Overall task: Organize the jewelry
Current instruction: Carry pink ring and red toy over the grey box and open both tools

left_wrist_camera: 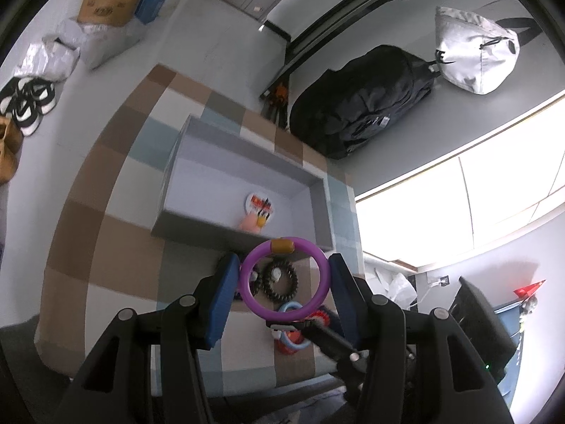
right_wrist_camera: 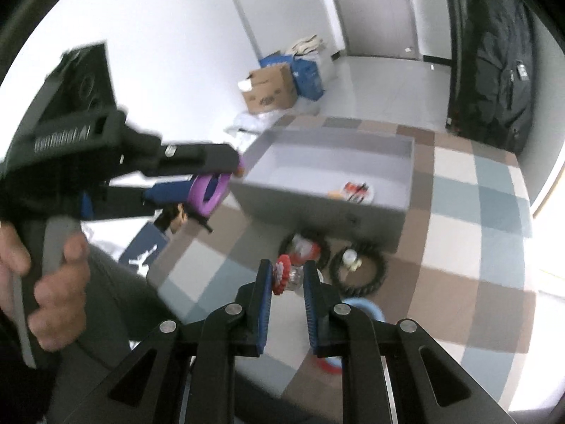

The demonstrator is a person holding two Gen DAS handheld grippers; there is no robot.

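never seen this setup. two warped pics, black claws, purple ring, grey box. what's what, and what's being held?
No robot here: a person holds a handheld two-finger gripper in each hand, each with a fisheye camera looking along its fingers.

The left wrist view shows the left gripper clamped on a purple ring with an orange-brown bead, above the near wall of an open grey box.

The right wrist view shows the right gripper closed on a small red and white piece; the blur hides what it is. The left gripper and the hand holding it show at its left.

On the checked mat lie black toothed rings and a light blue ring.
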